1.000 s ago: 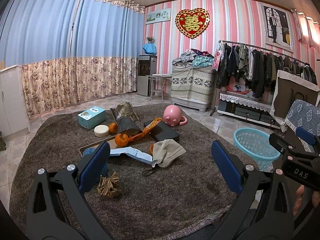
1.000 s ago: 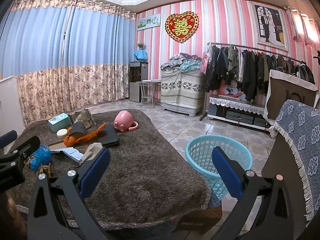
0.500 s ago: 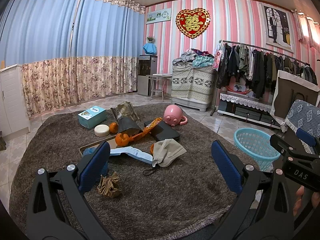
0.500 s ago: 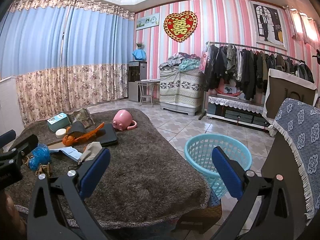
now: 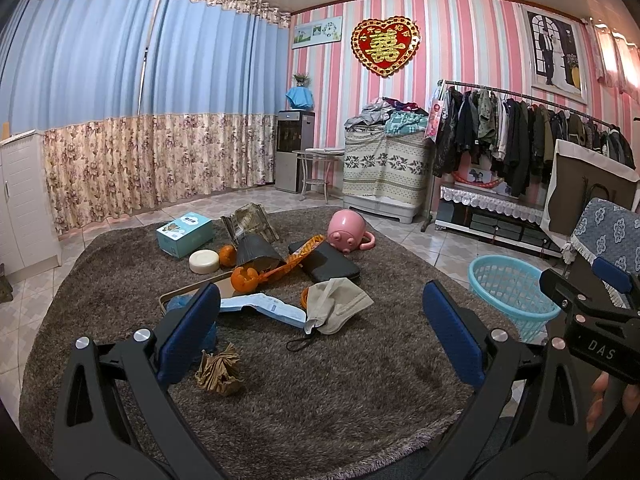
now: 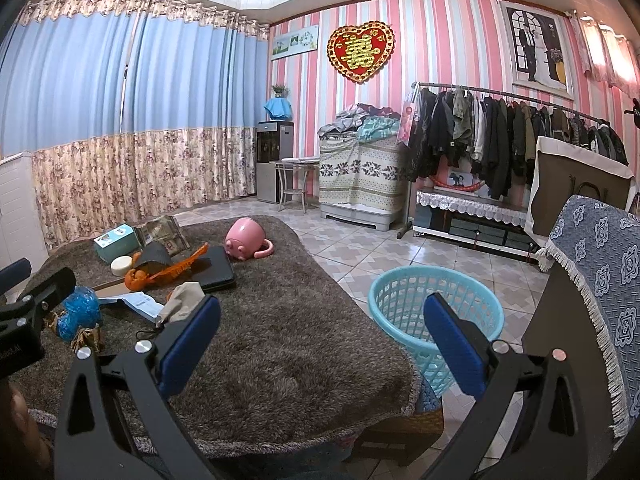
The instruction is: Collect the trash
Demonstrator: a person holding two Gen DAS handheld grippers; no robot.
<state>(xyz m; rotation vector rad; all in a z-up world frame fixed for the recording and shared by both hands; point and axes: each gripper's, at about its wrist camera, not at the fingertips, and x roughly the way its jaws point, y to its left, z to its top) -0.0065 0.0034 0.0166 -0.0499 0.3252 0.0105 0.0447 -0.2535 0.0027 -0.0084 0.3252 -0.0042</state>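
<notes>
A: What do I grab first?

B: Go for the crumpled brown paper (image 5: 219,370). It lies on the rug (image 5: 340,384), right by your left gripper (image 5: 316,334). Both claws are spread wide and hold nothing. Come down slowly from above.

A: Which way does it point?

B: It's a ball, so no long side. Then drop it in the blue basket (image 6: 436,312), past your right gripper (image 6: 322,344).

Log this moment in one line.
left tongs: open, empty | right tongs: open, empty | crumpled paper: on rug | basket: beside table
</notes>
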